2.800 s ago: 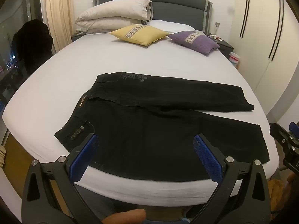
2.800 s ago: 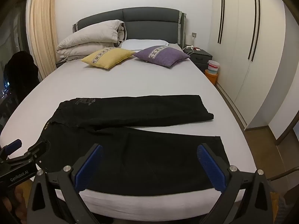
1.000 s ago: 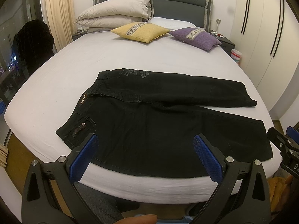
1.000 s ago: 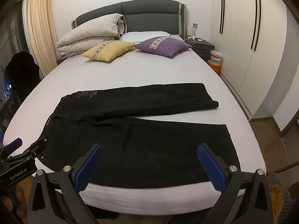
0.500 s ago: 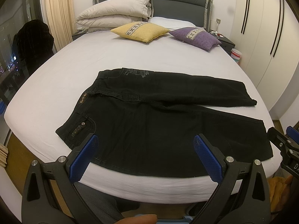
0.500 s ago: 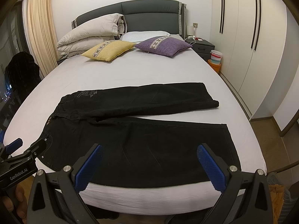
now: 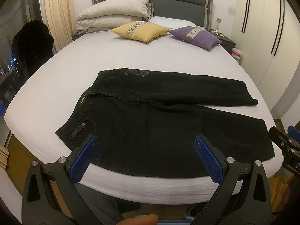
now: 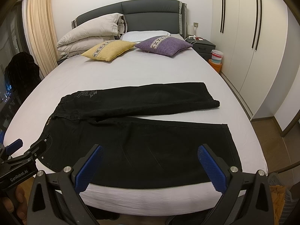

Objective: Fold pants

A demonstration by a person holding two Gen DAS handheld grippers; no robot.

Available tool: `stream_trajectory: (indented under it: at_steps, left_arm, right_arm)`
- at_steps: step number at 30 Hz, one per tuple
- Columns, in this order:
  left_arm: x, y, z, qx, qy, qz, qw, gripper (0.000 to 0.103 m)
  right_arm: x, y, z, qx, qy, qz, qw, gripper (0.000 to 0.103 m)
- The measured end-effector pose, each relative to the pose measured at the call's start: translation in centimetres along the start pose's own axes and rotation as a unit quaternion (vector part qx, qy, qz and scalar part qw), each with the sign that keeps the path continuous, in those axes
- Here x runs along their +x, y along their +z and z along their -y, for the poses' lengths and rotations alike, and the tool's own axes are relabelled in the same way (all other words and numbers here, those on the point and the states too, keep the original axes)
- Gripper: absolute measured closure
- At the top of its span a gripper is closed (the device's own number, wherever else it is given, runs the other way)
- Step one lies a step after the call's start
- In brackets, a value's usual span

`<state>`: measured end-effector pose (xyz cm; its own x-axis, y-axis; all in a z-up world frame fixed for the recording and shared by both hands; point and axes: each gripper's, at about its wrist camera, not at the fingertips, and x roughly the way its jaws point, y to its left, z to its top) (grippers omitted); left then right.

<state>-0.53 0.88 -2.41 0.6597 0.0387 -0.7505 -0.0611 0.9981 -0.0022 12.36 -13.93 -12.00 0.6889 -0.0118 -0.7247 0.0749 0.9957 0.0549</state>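
Black pants [image 7: 159, 123] lie flat on the white bed [image 7: 75, 75], waist to the left, both legs spread toward the right; they also show in the right wrist view [image 8: 146, 135]. My left gripper [image 7: 146, 157] is open and empty, hovering over the bed's near edge by the waist and near leg. My right gripper [image 8: 150, 166] is open and empty, over the near leg's lower edge. Each gripper shows at the edge of the other's view: the right one [image 7: 285, 146], the left one [image 8: 22, 157].
A yellow cushion [image 7: 139, 30], a purple cushion [image 7: 196, 36] and a folded duvet [image 7: 114, 17] lie at the headboard. A nightstand [image 8: 203, 46] and wardrobe [image 8: 249, 37] stand to the right. A dark garment [image 7: 31, 43] hangs at left by the window.
Both grippers have risen slightly and tilted down over about three seconds, then held almost still. The pants have not moved.
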Motion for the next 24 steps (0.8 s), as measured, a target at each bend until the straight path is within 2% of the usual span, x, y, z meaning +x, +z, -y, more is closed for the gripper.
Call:
stream_trajectory:
  at_steps: [12,15,17,19,22,24]
  left_arm:
    - [0.6,0.1,0.3,0.01,0.002,-0.003,0.9999,0.0]
    - [1.2,0.3,0.0,0.013,-0.002,-0.005,0.9999,0.0]
    - [1.9,0.8,-0.7,0.018,-0.009,-0.001,0.9998,0.0]
    - [2.9,1.8,-2.0,0.024,-0.014,0.008,0.9996,0.0]
    - [4.9,4.2,-4.4,0.037,-0.028,0.02,0.9987,0.0]
    - [7.4,7.1,-6.8,0.048,-0.05,0.009,0.9975,0.0]
  right_arm:
    - [0.4,-0.8,-0.7,-0.004,0.004,-0.006,1.0,0.0]
    - [1.3,-0.3,-0.6,-0.01,0.017,-0.011,1.0,0.0]
    - [2.0,0.0,-0.6,-0.023,0.043,-0.014,0.999,0.0]
    - [2.9,0.7,-0.4,-0.04,0.091,-0.015,0.995,0.0]
    - [5.6,3.4,-0.5,-0.085,0.185,-0.027,0.979,0.0]
    - [6.8,5.1,-0.6,-0.115,0.208,-0.027,0.971,0.0]
